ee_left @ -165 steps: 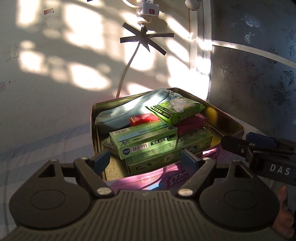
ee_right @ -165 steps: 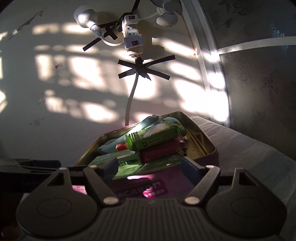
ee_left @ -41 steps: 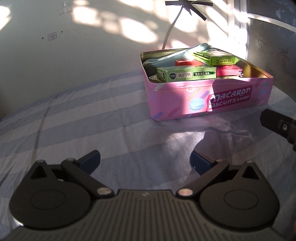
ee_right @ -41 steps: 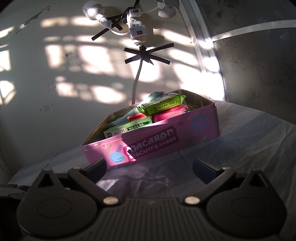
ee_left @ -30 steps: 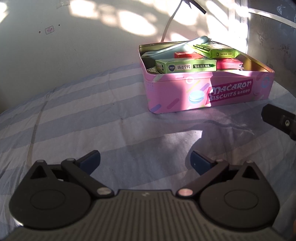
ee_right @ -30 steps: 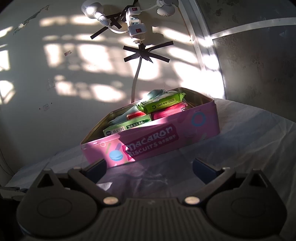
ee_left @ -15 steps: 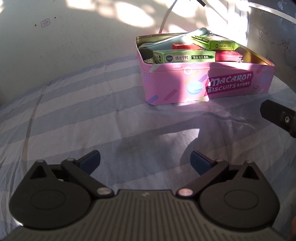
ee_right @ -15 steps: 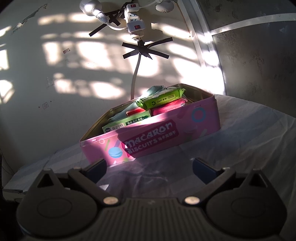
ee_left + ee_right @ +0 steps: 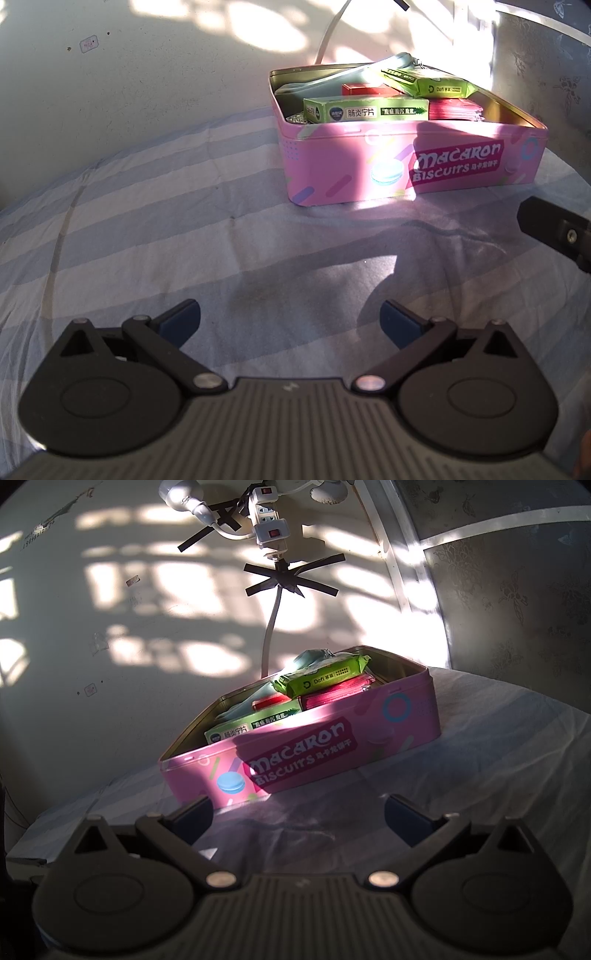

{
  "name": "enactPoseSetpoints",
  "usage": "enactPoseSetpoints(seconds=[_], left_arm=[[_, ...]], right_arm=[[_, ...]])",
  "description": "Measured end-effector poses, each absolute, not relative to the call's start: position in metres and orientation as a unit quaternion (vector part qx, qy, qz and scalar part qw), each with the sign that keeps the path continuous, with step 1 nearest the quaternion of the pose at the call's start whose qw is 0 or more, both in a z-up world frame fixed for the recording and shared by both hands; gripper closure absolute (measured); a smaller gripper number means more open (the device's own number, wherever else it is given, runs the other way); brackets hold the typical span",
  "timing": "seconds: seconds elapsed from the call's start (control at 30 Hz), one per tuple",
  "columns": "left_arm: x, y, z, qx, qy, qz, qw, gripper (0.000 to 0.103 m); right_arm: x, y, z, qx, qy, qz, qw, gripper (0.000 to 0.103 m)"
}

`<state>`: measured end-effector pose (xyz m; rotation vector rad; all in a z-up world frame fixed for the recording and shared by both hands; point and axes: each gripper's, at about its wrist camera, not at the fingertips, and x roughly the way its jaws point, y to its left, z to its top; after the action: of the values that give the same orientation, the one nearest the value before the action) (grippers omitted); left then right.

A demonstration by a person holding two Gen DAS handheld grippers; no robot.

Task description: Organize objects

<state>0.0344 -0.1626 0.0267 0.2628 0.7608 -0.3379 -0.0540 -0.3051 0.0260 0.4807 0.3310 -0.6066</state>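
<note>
A pink macaron biscuit tin (image 9: 343, 162) (image 9: 406, 720) stands open on the striped bedsheet, near the wall. Inside lie a green medicine box (image 9: 365, 110) (image 9: 236, 733), a green wipes pack (image 9: 432, 85) (image 9: 325, 677), a red box (image 9: 364, 89), a pink pouch (image 9: 456, 109) (image 9: 336, 696) and a pale blue pouch (image 9: 332, 82). My left gripper (image 9: 290, 323) is open and empty, well short of the tin. My right gripper (image 9: 297, 814) is open too, just in front of the tin, holding nothing. Its body (image 9: 554, 229) shows at the right edge of the left wrist view.
A blue and white striped sheet (image 9: 147, 221) covers the bed. On the white wall behind, a power strip (image 9: 271, 524) and its cable (image 9: 269, 635) are fixed with black tape. A grey patterned panel (image 9: 517, 590) rises to the right.
Both grippers have drawn back from the tin and stayed open; 5.5 s ago they were right at its front wall. The tin and its contents have not moved.
</note>
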Motion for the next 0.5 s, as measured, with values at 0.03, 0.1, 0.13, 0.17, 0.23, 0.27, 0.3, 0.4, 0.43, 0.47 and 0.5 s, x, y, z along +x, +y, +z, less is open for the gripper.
enactPoseSetpoints(seconds=[0.03, 0.1, 0.13, 0.17, 0.23, 0.27, 0.3, 0.4, 0.43, 0.47, 0.5], left_arm=[[0.0343, -0.1628, 0.0267, 0.127, 0.369, -0.164, 0.906, 0.0], [0.0341, -0.163, 0.0254, 0.127, 0.37, -0.165, 0.905, 0.0], [0.0343, -0.1631, 0.0253, 0.127, 0.371, -0.165, 0.905, 0.0], [0.0347, -0.1631, 0.0251, 0.127, 0.371, -0.166, 0.905, 0.0], [0.0355, -0.1626, 0.0249, 0.125, 0.374, -0.167, 0.904, 0.0], [0.0359, -0.1624, 0.0247, 0.124, 0.375, -0.168, 0.903, 0.0], [0.0361, -0.1622, 0.0244, 0.124, 0.376, -0.169, 0.903, 0.0], [0.0355, -0.1615, 0.0248, 0.124, 0.374, -0.176, 0.902, 0.0], [0.0349, -0.1616, 0.025, 0.124, 0.373, -0.178, 0.902, 0.0], [0.0346, -0.1614, 0.0257, 0.123, 0.372, -0.182, 0.902, 0.0], [0.0338, -0.1614, 0.0264, 0.123, 0.37, -0.186, 0.902, 0.0]], right_arm=[[-0.0539, -0.3051, 0.026, 0.234, 0.16, -0.295, 0.913, 0.0], [-0.0539, -0.305, 0.0259, 0.234, 0.16, -0.295, 0.913, 0.0], [-0.0539, -0.3049, 0.0259, 0.234, 0.16, -0.295, 0.913, 0.0], [-0.0538, -0.305, 0.0259, 0.234, 0.16, -0.295, 0.913, 0.0], [-0.0538, -0.3051, 0.0258, 0.234, 0.161, -0.294, 0.913, 0.0], [-0.0538, -0.3053, 0.0258, 0.234, 0.161, -0.294, 0.913, 0.0], [-0.0539, -0.3052, 0.0258, 0.234, 0.161, -0.294, 0.913, 0.0], [-0.0538, -0.3053, 0.0258, 0.234, 0.16, -0.294, 0.913, 0.0], [-0.0536, -0.3054, 0.0257, 0.234, 0.161, -0.294, 0.913, 0.0], [-0.0536, -0.3053, 0.0257, 0.234, 0.161, -0.294, 0.913, 0.0], [-0.0536, -0.3052, 0.0257, 0.234, 0.161, -0.294, 0.913, 0.0]])
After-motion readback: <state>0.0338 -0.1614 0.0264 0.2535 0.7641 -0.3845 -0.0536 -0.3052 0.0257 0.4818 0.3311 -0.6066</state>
